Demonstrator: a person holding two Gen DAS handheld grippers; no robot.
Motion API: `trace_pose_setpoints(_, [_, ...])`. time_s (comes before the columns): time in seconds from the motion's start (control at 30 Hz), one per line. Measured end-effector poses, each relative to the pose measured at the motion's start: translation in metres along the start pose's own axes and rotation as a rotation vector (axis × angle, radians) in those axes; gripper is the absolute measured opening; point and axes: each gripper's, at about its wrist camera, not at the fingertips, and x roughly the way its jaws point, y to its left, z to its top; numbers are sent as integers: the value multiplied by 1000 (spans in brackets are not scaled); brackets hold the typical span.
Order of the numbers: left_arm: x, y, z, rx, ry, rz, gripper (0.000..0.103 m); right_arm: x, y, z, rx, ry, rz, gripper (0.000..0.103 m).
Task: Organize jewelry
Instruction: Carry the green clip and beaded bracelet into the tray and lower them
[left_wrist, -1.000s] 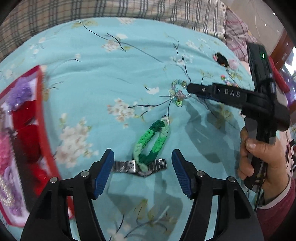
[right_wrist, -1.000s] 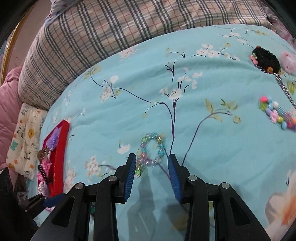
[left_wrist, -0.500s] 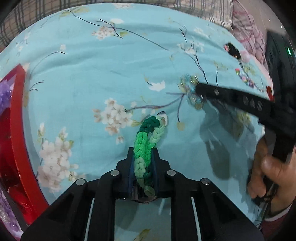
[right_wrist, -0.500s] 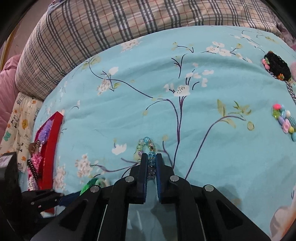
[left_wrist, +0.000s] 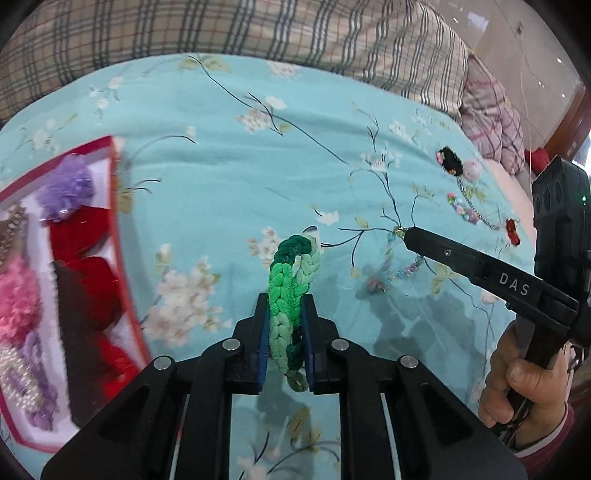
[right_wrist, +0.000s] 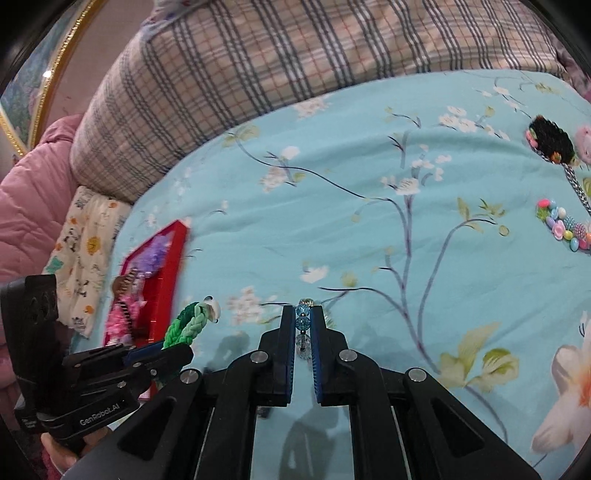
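The left gripper (left_wrist: 283, 332) is clamped on the soft, light braided bracelet (left_wrist: 290, 291); the right gripper (right_wrist: 303, 325) pinches the slippery, fragile bead bracelet (right_wrist: 303, 321) mid-strand.

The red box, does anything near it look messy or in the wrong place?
Near the red box nothing stands out. Farther off, a black hair clip and a colourful bead bracelet lie loose on the blue bedspread, not put away.

Green braided bracelet (left_wrist: 286, 291): soft woven cord, matt. Bead bracelet (right_wrist: 303, 325): faceted glassy beads, sparkling. Bedspread (left_wrist: 229, 184): smooth printed cloth, floral. Plaid pillow (right_wrist: 295, 59): woven fabric. Left gripper (left_wrist: 284, 328): matt black plastic, blue ribbed pads, metal rivets. Red tray (left_wrist: 118, 236): glossy.
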Motion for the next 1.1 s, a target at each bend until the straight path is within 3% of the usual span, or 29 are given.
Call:
trace_pose_setpoints(0.43, [-61,53,-21,-107,-92,42,13,-17,70,8,-85,-41,107,7])
trace_pose_setpoints(1.1, [-116,163,-48,-299,-177,159,13,18,179,16,-182,-16,265,7])
